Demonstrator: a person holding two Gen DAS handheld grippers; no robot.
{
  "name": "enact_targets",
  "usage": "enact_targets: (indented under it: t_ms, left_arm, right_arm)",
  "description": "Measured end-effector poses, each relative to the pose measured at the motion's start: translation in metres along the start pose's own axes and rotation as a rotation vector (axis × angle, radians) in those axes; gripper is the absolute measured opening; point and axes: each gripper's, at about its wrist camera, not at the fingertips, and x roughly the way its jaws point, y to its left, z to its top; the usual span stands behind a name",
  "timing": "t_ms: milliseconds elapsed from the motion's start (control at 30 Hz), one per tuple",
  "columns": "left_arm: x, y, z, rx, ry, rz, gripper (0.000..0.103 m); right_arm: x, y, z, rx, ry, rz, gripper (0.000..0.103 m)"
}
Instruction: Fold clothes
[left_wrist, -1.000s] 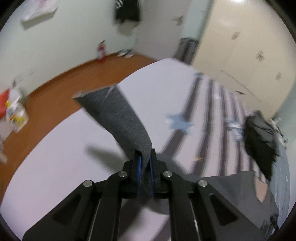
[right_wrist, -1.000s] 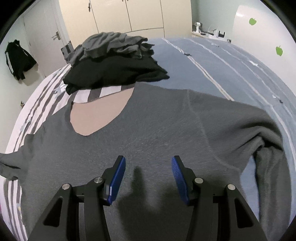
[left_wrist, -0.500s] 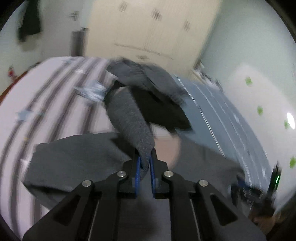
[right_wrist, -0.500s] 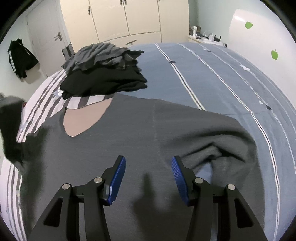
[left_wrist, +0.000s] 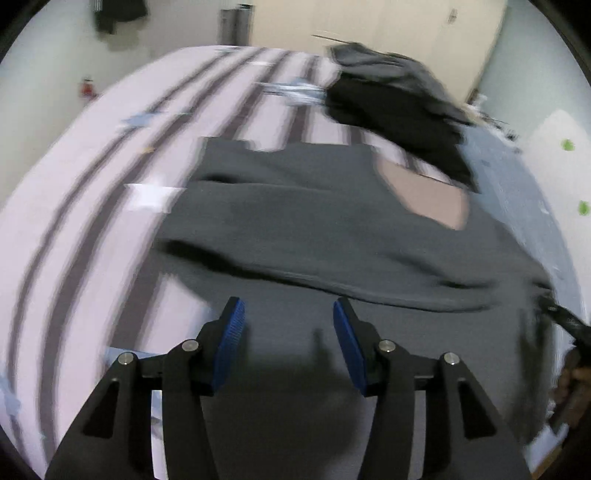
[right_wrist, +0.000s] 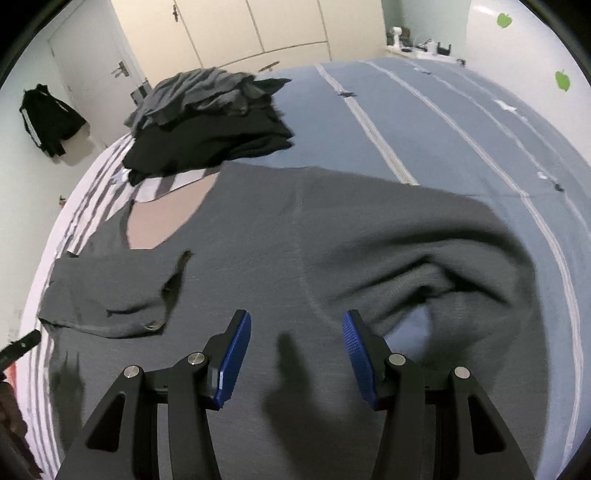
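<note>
A grey V-neck sweater (right_wrist: 332, 236) lies spread flat on the bed, its neckline (right_wrist: 159, 225) toward the far left. One sleeve (right_wrist: 110, 291) lies folded across the sweater's chest; in the left wrist view the same sleeve (left_wrist: 314, 243) stretches across the body. My left gripper (left_wrist: 288, 321) hovers just above the sweater; its jaws are opening and nothing is between them. My right gripper (right_wrist: 295, 332) stands open over the lower middle of the sweater, empty. The other sleeve (right_wrist: 436, 273) is bunched at the right.
A pile of dark and grey clothes (right_wrist: 210, 122) sits on the bed beyond the sweater's collar. The bedspread (right_wrist: 424, 129) is blue with white stripes at the right, pale with dark stripes (left_wrist: 74, 206) at the left. A black jacket (right_wrist: 48, 118) hangs on the wall.
The left gripper carried the sleeve from the left side over the sweater's body, let it go there and opened. The right gripper shifted slightly and stayed open.
</note>
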Motion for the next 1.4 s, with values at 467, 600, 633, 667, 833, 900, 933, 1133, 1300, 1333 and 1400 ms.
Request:
enact_targets:
  t_ms: [467, 600, 633, 667, 833, 900, 933, 1133, 1300, 1333, 1400]
  left_arm:
    - [0.043, 0.049, -0.001, 0.002, 0.023, 0.028, 0.047]
    - [0.053, 0.052, 0.0, -0.006, 0.031, 0.022, 0.047]
    - [0.055, 0.054, 0.001, -0.012, 0.03, 0.019, 0.047]
    - [0.056, 0.055, 0.003, -0.024, 0.028, 0.018, 0.047]
    - [0.064, 0.056, 0.01, -0.026, 0.022, 0.025, 0.047]
    - [0.067, 0.055, 0.011, -0.021, 0.02, 0.026, 0.047]
    - [0.067, 0.056, 0.011, -0.024, 0.017, 0.025, 0.047]
    - [0.069, 0.056, 0.011, -0.033, 0.017, 0.037, 0.047]
    - [0.065, 0.058, 0.01, -0.048, 0.015, 0.05, 0.047]
    - [0.064, 0.058, 0.01, -0.053, 0.016, 0.05, 0.047]
    - [0.063, 0.058, 0.009, -0.062, 0.018, 0.049, 0.047]
  right_arm:
    - [0.066, 0.091, 0.016, -0.077, 0.037, 0.066, 0.055]
    - [0.058, 0.096, 0.016, -0.069, 0.01, 0.085, 0.055]
    - [0.063, 0.099, 0.016, -0.079, 0.024, 0.066, 0.055]
    - [0.069, 0.101, 0.016, -0.084, 0.039, 0.056, 0.055]
    - [0.09, 0.109, 0.018, -0.083, 0.052, 0.036, 0.049]
    - [0.092, 0.114, 0.018, -0.089, 0.053, 0.044, 0.03]
    - [0.092, 0.116, 0.018, -0.09, 0.055, 0.056, 0.014]
    - [0.089, 0.112, 0.017, -0.121, 0.052, 0.094, 0.002]
    - [0.052, 0.097, 0.029, -0.113, -0.034, 0.114, 0.002]
    - [0.044, 0.092, 0.032, -0.105, -0.055, 0.106, 0.002]
    - [0.032, 0.076, 0.04, -0.074, -0.079, 0.097, 0.002]
